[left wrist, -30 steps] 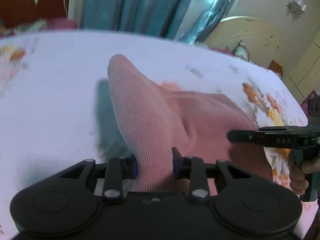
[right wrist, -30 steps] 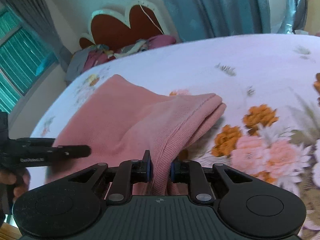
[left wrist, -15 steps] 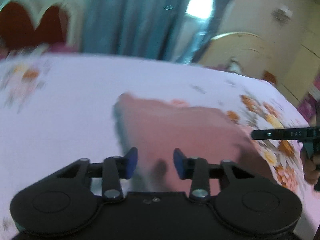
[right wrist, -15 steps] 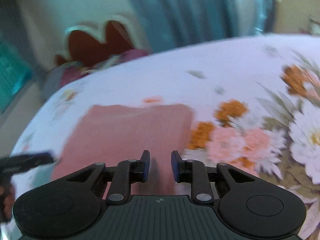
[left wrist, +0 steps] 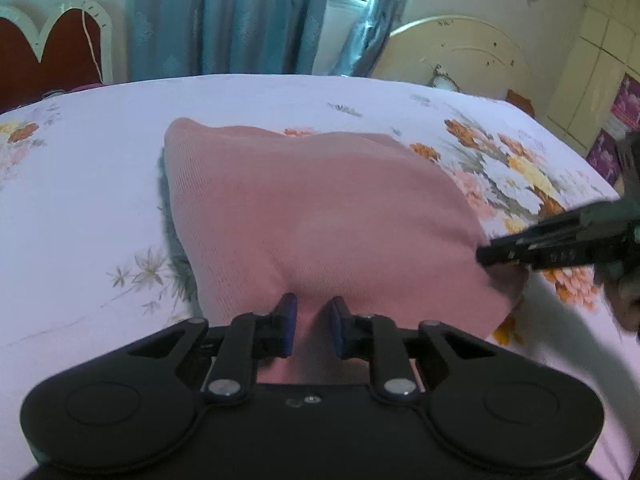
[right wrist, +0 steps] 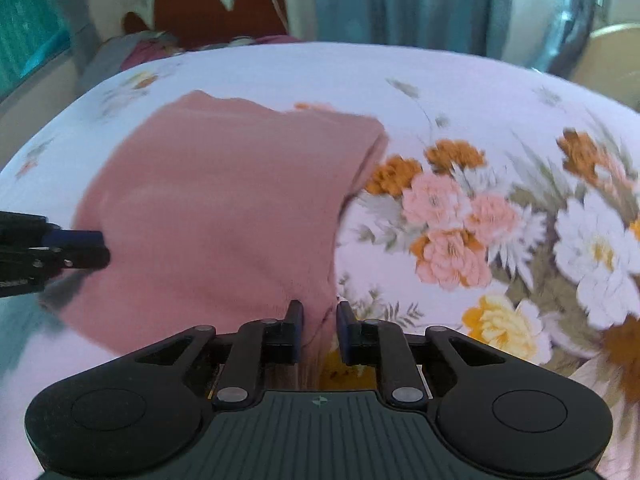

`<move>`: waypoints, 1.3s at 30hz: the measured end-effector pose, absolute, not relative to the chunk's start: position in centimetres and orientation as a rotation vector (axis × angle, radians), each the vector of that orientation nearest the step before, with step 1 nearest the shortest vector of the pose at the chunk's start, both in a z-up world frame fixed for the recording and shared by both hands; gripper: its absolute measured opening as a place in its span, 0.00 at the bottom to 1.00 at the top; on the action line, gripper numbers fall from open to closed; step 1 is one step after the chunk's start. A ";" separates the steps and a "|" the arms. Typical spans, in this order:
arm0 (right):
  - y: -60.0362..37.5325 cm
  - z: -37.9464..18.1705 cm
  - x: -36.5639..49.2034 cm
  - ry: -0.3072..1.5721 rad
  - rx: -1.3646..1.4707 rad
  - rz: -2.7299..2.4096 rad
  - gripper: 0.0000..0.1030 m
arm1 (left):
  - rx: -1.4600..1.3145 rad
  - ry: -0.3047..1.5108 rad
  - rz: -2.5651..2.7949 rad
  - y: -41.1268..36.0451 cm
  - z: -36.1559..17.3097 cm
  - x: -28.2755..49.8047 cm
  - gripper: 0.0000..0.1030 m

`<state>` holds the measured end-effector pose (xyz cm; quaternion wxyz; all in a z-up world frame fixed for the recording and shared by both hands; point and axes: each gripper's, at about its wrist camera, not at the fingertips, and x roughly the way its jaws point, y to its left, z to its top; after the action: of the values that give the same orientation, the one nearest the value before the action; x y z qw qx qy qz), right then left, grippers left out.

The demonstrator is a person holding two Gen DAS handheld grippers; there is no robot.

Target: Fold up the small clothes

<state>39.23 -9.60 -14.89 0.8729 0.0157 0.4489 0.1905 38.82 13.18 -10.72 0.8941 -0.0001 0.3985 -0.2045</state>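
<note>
Two hand-held grippers point down at a slant over a bed (left wrist: 80,168) covered by a white sheet with orange, pink and yellow flowers. A pink knitted garment (left wrist: 320,208) lies folded on the sheet, its far edge toward the blue curtains (left wrist: 224,16).

Left hand-held gripper (left wrist: 311,328): it sits at the garment's near edge, by its left corner. Its blue-padded jaws are closing, with a ridge of pink cloth bunched up between them.

Right hand-held gripper (right wrist: 319,330): it sits at the near right corner, where the garment's side edge meets the flowered sheet. Its jaws are also closing, and the cloth's edge runs between them.

Each gripper shows in the other's view, reaching in from the side at the garment's near corner. Part of a person's hand (left wrist: 624,300) grips the right one's handle.
</note>
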 end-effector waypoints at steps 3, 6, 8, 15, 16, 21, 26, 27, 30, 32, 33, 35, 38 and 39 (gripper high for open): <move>-10.4 -14.2 38.2 0.935 0.111 0.368 0.16 | -0.012 0.823 -0.418 13.8 -10.4 37.8 0.18; -11.3 -13.5 37.2 0.936 0.175 0.364 0.16 | -0.024 0.827 -0.397 14.5 -10.2 36.3 0.19; -11.4 -12.5 36.4 0.933 0.185 0.361 0.16 | -0.018 0.841 -0.373 14.6 -10.2 35.0 0.20; -11.1 -12.2 35.3 0.939 0.076 0.318 0.16 | -0.022 0.834 -0.254 14.7 -10.4 31.0 0.20; -11.5 -11.7 34.8 0.917 0.086 0.313 0.16 | -0.025 0.820 -0.238 14.6 -9.9 30.6 0.20; -12.6 -8.1 30.6 0.834 0.142 0.377 0.16 | -0.030 0.766 -0.180 13.3 -7.1 27.6 0.35; -11.9 -5.6 25.8 0.810 0.131 0.370 0.43 | 0.000 0.675 -0.087 10.7 -4.7 23.9 0.99; -11.8 -5.4 25.0 0.802 0.124 0.338 0.99 | 0.020 0.652 -0.058 10.0 -4.4 23.1 1.00; -11.4 -4.8 22.2 0.733 0.068 0.316 1.00 | 0.044 0.643 -0.034 8.4 -3.5 21.0 1.00; -11.3 -4.4 20.7 0.731 0.074 0.333 1.00 | 0.041 0.635 -0.023 7.7 -2.8 19.5 1.00; -11.2 -4.1 19.8 0.722 0.070 0.328 1.00 | 0.037 0.631 -0.021 7.3 -2.4 18.7 1.00; -11.3 -3.7 18.3 0.705 0.061 0.320 1.00 | 0.034 0.616 -0.021 6.8 -1.6 17.1 1.00; -11.3 -2.9 16.1 0.689 0.053 0.294 1.00 | 0.034 0.587 -0.006 5.9 -0.5 14.7 1.00; -11.3 -2.6 15.0 0.688 0.041 0.279 1.00 | 0.033 0.581 -0.007 5.6 -0.1 14.0 1.00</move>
<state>15.02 -11.34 -2.59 0.9317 0.0200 0.3360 0.1365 13.95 5.65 -0.15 0.9579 0.0163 0.2865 -0.0034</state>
